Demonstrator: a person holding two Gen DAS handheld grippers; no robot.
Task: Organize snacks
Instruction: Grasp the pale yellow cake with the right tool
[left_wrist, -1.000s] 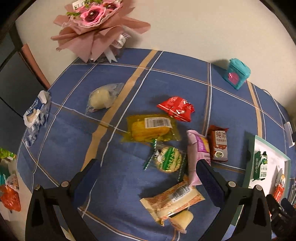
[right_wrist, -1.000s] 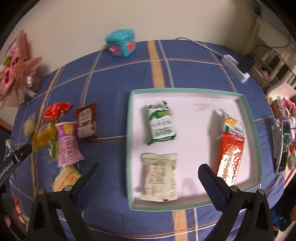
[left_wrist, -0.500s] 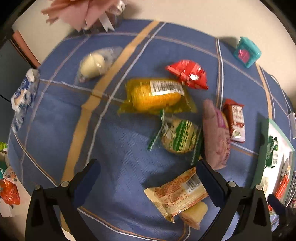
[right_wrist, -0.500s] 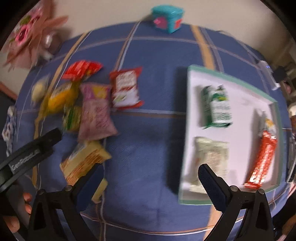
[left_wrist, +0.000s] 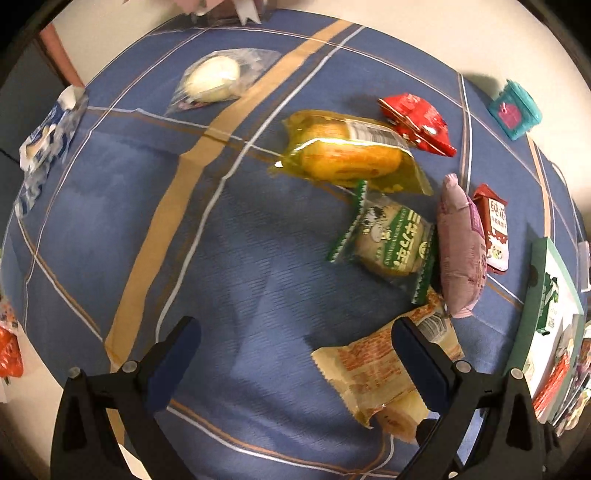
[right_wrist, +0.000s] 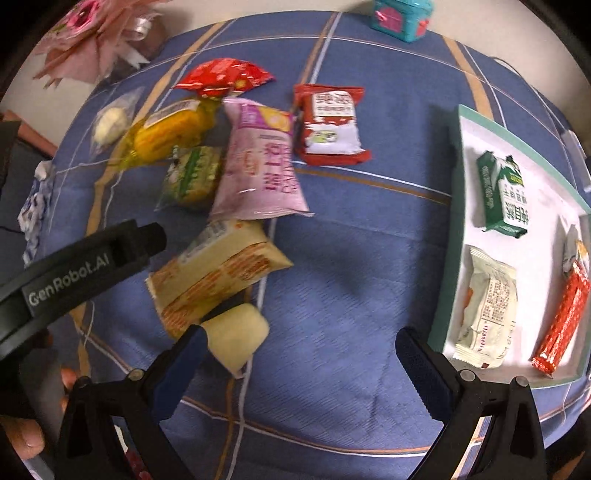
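Snack packets lie in a loose pile on the blue plaid cloth: a yellow cake pack (left_wrist: 347, 155), a green round biscuit pack (left_wrist: 388, 240), a pink pack (right_wrist: 258, 162), a red-and-white pack (right_wrist: 330, 123), a crumpled red pack (right_wrist: 221, 77) and an orange-beige pack (right_wrist: 218, 273) with a pale small piece (right_wrist: 236, 336) beside it. My left gripper (left_wrist: 295, 354) is open, low over the cloth, its right finger over the orange-beige pack (left_wrist: 373, 369). My right gripper (right_wrist: 299, 354) is open above bare cloth, its left finger by the pale piece. The white tray (right_wrist: 448, 258) holds several packets.
A clear bag with a white bun (left_wrist: 218, 79) lies far left, a blue-white wrapper (left_wrist: 44, 144) at the table's left edge. A teal box (right_wrist: 400, 16) stands at the back and a pink bouquet (right_wrist: 96, 40) at the back left. A hand (right_wrist: 33, 424) holds the left gripper.
Both grippers have come lower and nearer the snack pile. The right view swung left from the tray to the pile. Both stay open.
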